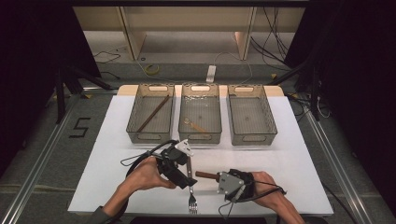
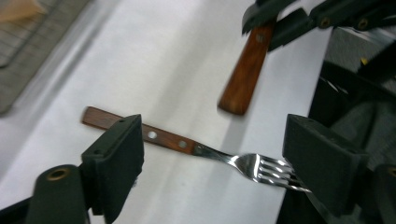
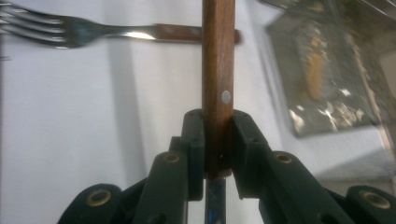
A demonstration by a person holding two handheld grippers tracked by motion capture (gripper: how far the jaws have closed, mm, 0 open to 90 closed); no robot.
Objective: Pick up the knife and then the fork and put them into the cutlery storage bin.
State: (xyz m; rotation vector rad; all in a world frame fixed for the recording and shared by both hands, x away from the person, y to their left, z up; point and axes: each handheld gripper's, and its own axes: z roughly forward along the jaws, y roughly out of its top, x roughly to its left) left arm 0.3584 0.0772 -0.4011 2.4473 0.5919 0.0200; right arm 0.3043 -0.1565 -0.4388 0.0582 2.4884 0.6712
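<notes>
A person seated at a white-covered table (image 1: 112, 135) works with a hand-held gripper in each hand, three wire baskets lined up at the far edge. The left basket (image 1: 132, 122) holds a long brown stick (image 1: 153, 113) lying on the slant; the middle basket (image 1: 201, 138) holds a small utensil with a pale wooden handle (image 1: 194, 125); nothing can be made out in the right basket (image 1: 269, 122).

At the near left, the left gripper (image 2: 212, 158) hangs over a fork (image 2: 187, 145) that lies flat on the white cover, its jaws spread wide on either side of the fork and closed on nothing. In the left gripper view the fork's riveted wooden handle runs past one jaw while the steel tines point at the other. In the high view the fork (image 1: 192, 198) lies just in front of the left hand (image 1: 149, 173), tines toward the person.

To the right, the right gripper (image 3: 218, 135) is clamped tight around a second utensil's wooden handle (image 3: 218, 70); the handle juts forward from between the jaws, one rivet showing, and a strip of metal is visible below the grip. In the high view that wooden handle (image 1: 206, 175) points left toward the left gripper (image 1: 183, 170), held just above the cover and near the fork but apart from it. Its working end cannot be made out.
</notes>
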